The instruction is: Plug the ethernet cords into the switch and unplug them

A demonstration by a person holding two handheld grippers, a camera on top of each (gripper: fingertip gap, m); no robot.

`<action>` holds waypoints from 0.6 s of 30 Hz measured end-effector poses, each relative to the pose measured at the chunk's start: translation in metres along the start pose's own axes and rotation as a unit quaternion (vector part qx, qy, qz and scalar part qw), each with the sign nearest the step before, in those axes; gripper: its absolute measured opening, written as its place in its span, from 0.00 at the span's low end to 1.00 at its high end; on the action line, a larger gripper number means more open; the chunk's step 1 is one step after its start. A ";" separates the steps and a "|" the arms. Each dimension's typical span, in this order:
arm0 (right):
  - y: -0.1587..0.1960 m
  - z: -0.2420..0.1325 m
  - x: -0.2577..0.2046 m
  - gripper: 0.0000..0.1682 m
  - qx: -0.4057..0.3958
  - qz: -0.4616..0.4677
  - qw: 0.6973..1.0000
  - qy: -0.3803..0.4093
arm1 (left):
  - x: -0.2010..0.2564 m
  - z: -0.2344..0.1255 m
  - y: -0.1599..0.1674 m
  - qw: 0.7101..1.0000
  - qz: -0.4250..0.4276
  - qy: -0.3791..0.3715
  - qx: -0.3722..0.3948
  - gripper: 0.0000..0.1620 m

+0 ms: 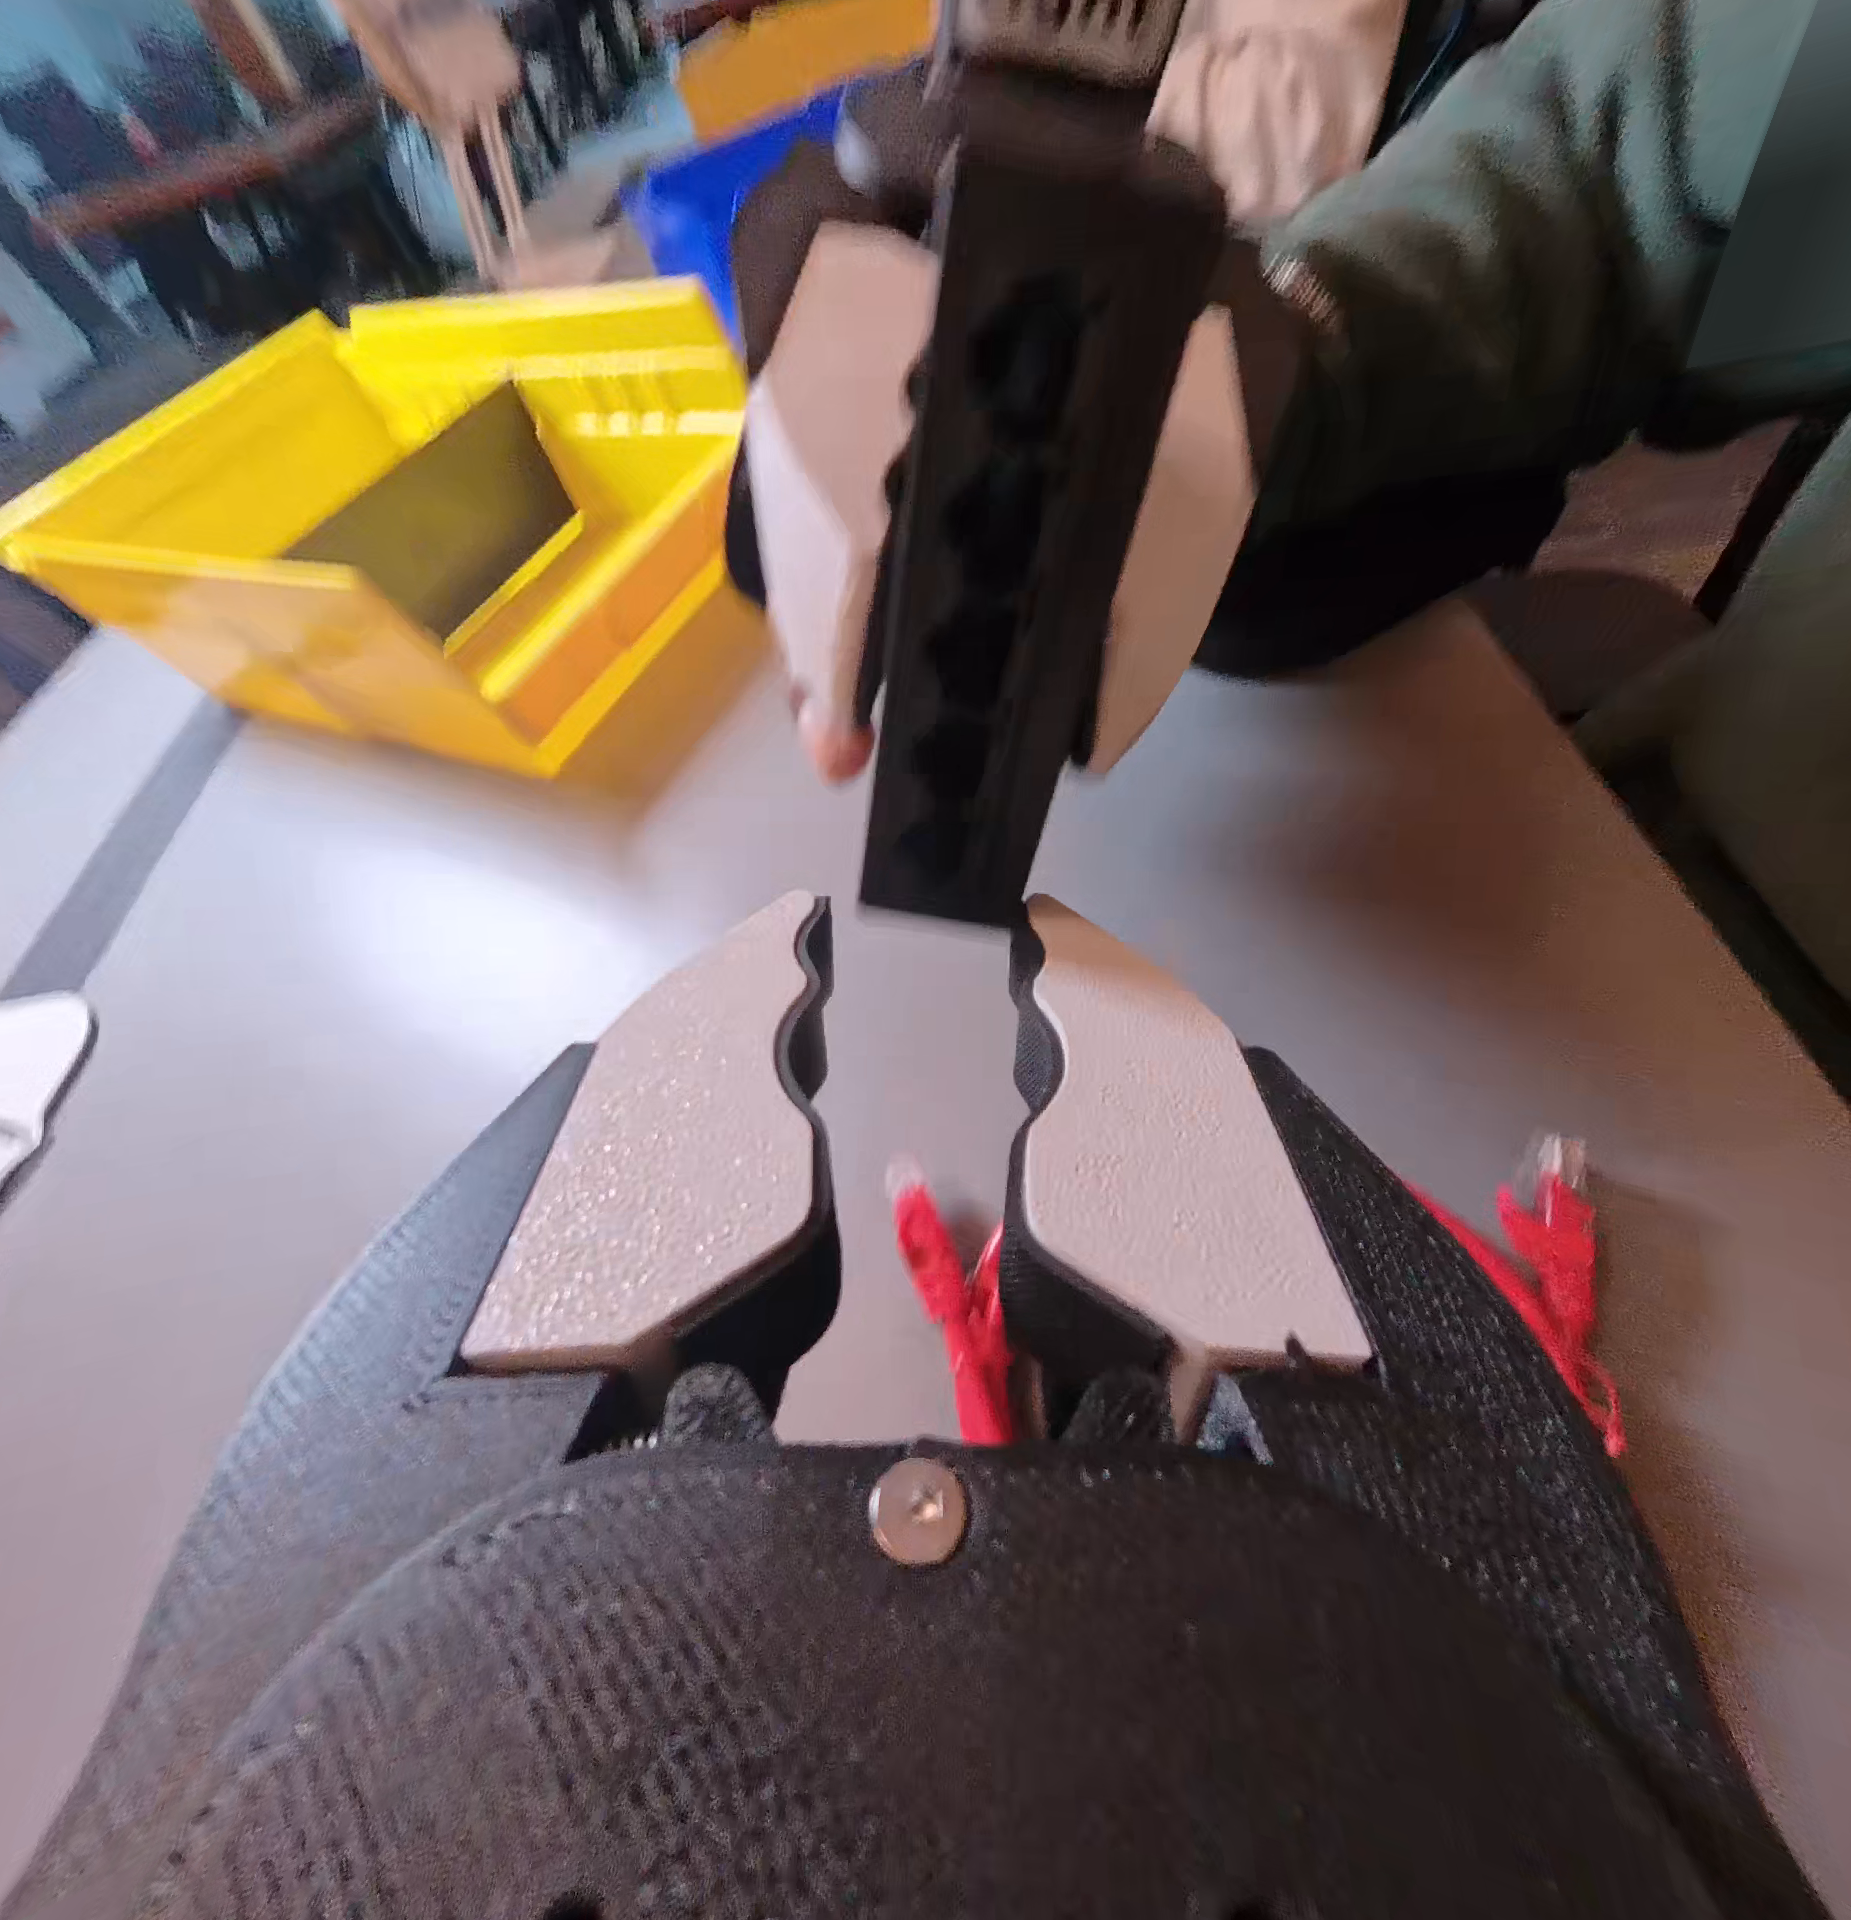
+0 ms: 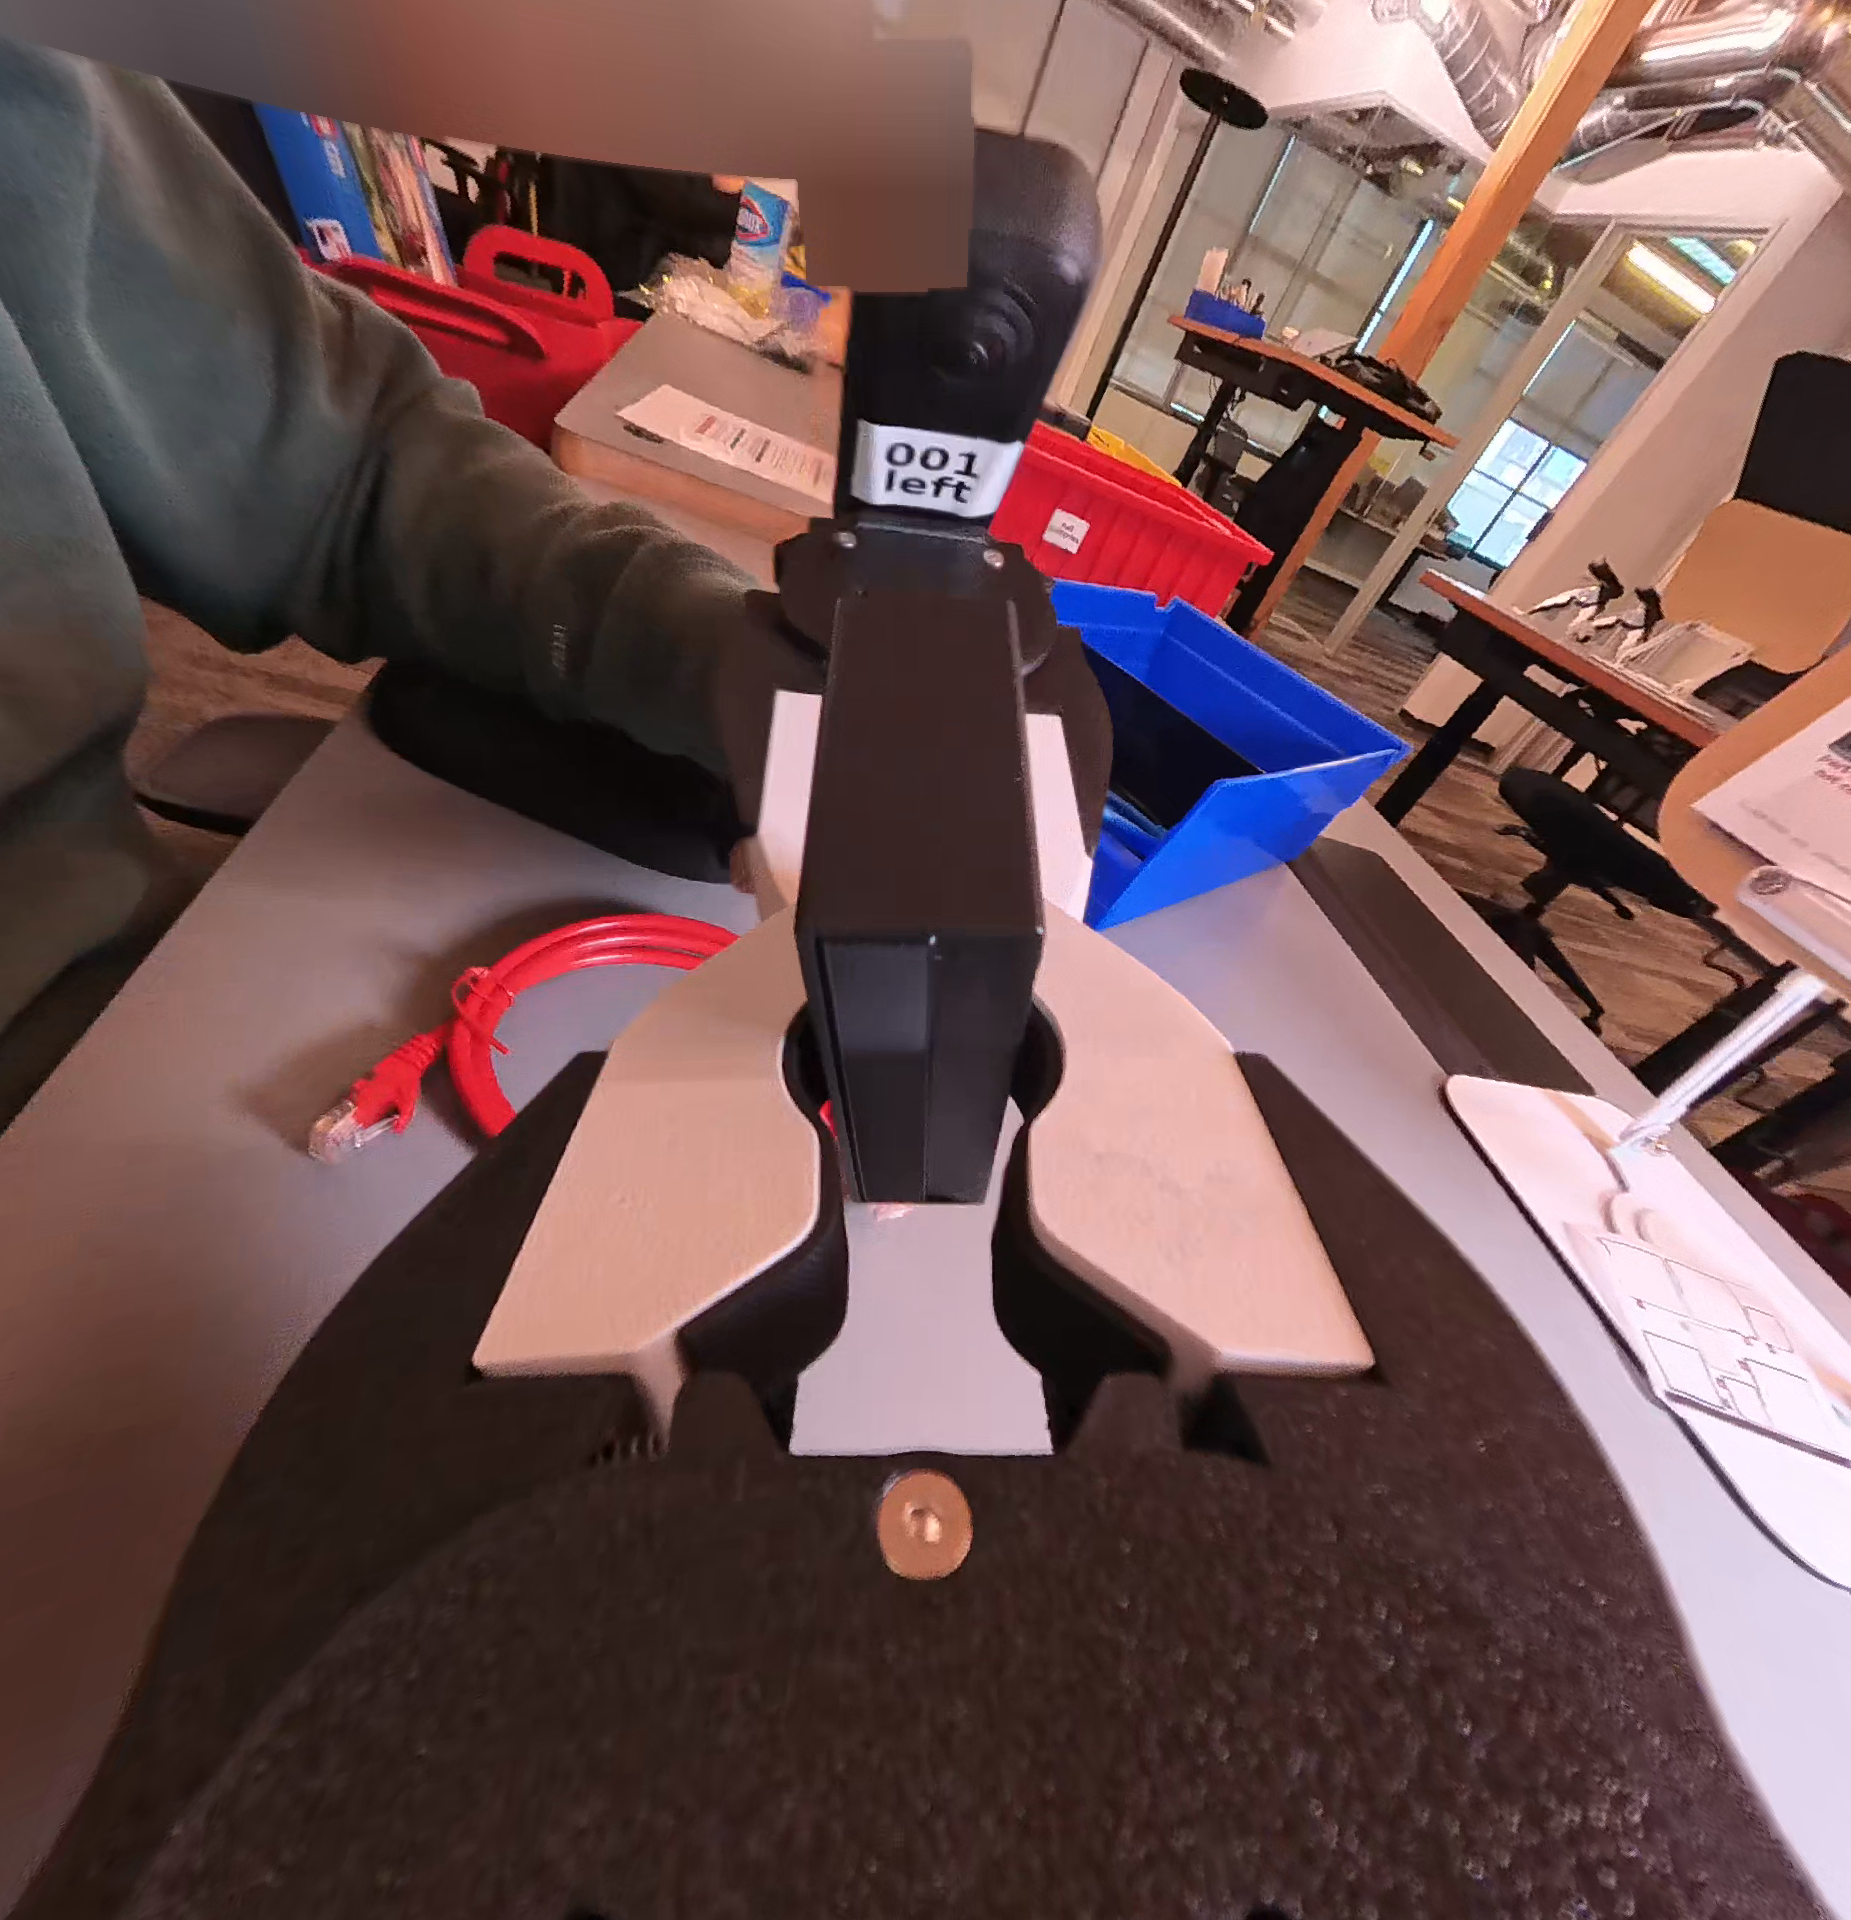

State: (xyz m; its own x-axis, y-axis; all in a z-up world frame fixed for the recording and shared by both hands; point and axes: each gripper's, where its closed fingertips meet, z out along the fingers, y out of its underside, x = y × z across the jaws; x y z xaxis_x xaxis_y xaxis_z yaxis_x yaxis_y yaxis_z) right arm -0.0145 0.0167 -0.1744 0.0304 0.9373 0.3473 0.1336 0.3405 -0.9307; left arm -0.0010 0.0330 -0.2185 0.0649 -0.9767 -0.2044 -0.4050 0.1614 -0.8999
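The black switch (image 2: 921, 790) is a long box held level above the grey table (image 2: 225, 1247). My right gripper (image 2: 921, 935) is shut on its near end. In the left wrist view the switch (image 1: 1014, 499) points at me with its row of ports facing up, gripped by the right gripper (image 1: 968, 748) farther off. My left gripper (image 1: 926, 920) is open, and the switch's free end sits at its fingertips. Its fingers (image 2: 786, 779) flank the switch's far end. A coiled red ethernet cord (image 2: 485, 1029) lies on the table to the left, and red cords (image 1: 947, 1278) also show under my left gripper.
A yellow bin (image 1: 381, 582) stands on the table at the far left. A blue bin (image 2: 1243, 800) holding blue cable is behind the switch, with red bins (image 2: 1129, 509) farther back. White sheets (image 2: 1669, 1330) lie at the right edge. A person's green sleeve (image 2: 277, 468) reaches in. Left tips to right tips: about 4 centimetres.
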 end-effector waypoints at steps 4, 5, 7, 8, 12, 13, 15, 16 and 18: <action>0.006 -0.014 0.018 0.18 -0.015 -0.005 1.000 0.018 | -0.018 -0.018 0.052 0.985 -0.127 0.022 -0.111 0.18; 0.011 -0.016 0.022 0.18 -0.024 -0.006 0.999 0.025 | -0.014 -0.018 0.063 0.976 -0.169 0.044 -0.130 0.18; 0.023 -0.019 0.027 0.17 -0.040 -0.001 0.999 0.030 | -0.008 -0.012 0.082 0.960 -0.217 0.061 -0.169 0.19; 0.028 -0.019 0.028 0.17 -0.048 0.000 0.998 0.028 | -0.003 -0.007 0.090 0.956 -0.215 0.066 -0.189 0.18; 0.041 -0.013 0.025 0.18 -0.072 -0.002 0.997 0.018 | 0.006 0.004 0.098 0.951 -0.202 0.054 -0.229 0.12; 0.043 -0.012 0.024 0.18 -0.075 -0.003 0.997 0.016 | 0.004 0.004 0.100 0.954 -0.175 0.040 -0.240 0.11; 0.045 -0.011 0.022 0.18 -0.078 -0.008 0.997 0.011 | 0.002 0.005 0.101 0.956 -0.141 0.019 -0.257 0.08; 0.045 -0.011 0.021 0.18 -0.079 -0.013 0.997 0.010 | 0.002 0.004 0.100 0.956 -0.140 0.018 -0.257 0.08; 0.043 -0.013 0.018 0.18 -0.080 -0.036 0.996 0.009 | 0.001 -0.001 0.076 0.963 -0.184 0.043 -0.193 0.08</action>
State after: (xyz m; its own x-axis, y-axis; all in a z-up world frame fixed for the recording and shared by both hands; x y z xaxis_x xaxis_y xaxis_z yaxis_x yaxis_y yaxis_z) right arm 0.0044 0.0477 -0.2070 0.0322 0.9089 0.4158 0.2918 0.3894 -0.8736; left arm -0.0325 0.0446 -0.2866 0.2005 -0.9684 0.1482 -0.6791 -0.2465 -0.6914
